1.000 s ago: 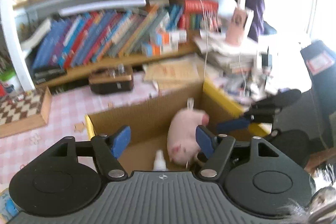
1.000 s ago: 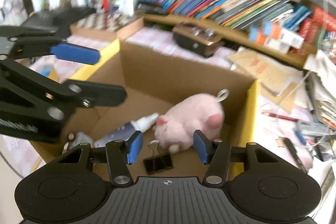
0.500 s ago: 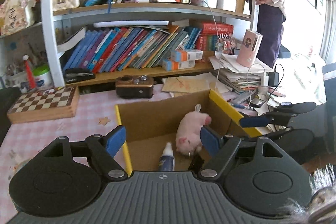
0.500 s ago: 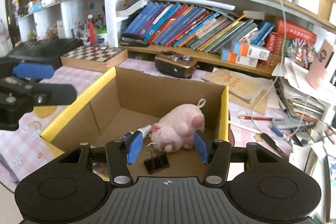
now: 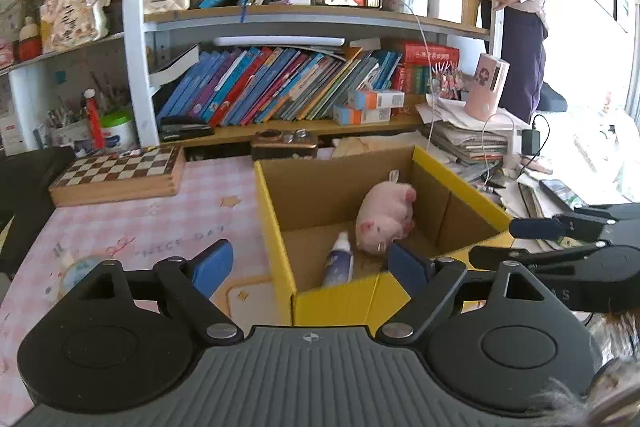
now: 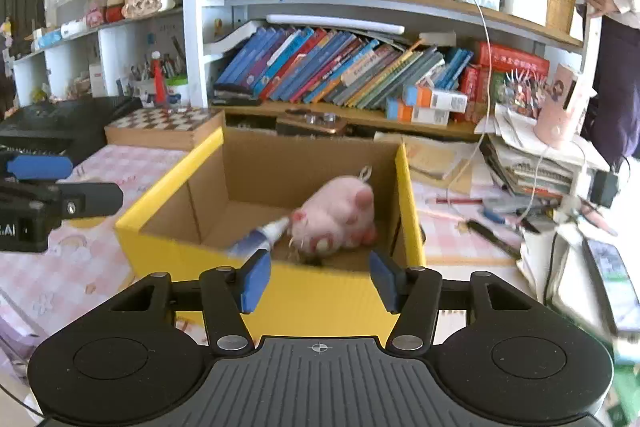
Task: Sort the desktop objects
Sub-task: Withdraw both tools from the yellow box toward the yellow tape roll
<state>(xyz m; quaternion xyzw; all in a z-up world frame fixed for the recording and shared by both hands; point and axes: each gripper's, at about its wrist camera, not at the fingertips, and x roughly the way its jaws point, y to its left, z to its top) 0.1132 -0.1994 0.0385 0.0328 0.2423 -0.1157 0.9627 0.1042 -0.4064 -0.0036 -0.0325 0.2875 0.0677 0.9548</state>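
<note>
Left wrist view
My left claw (image 5: 310, 265): spread, holding nothing, at the near wall of the box (image 5: 276, 227).
Pig (image 5: 384, 217): inside the box, beside the bottle (image 5: 339, 261).
Box: on the tabletop (image 5: 132, 223).

Right wrist view
My right claw (image 6: 318, 277): spread, empty, just before the box (image 6: 404, 183).
Pig (image 6: 336, 221): inside, blurred.

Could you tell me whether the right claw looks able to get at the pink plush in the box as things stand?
Probably yes. The right claw is open and empty, the box has no lid, and nothing covers the plush; only the near wall needs clearing.
</note>
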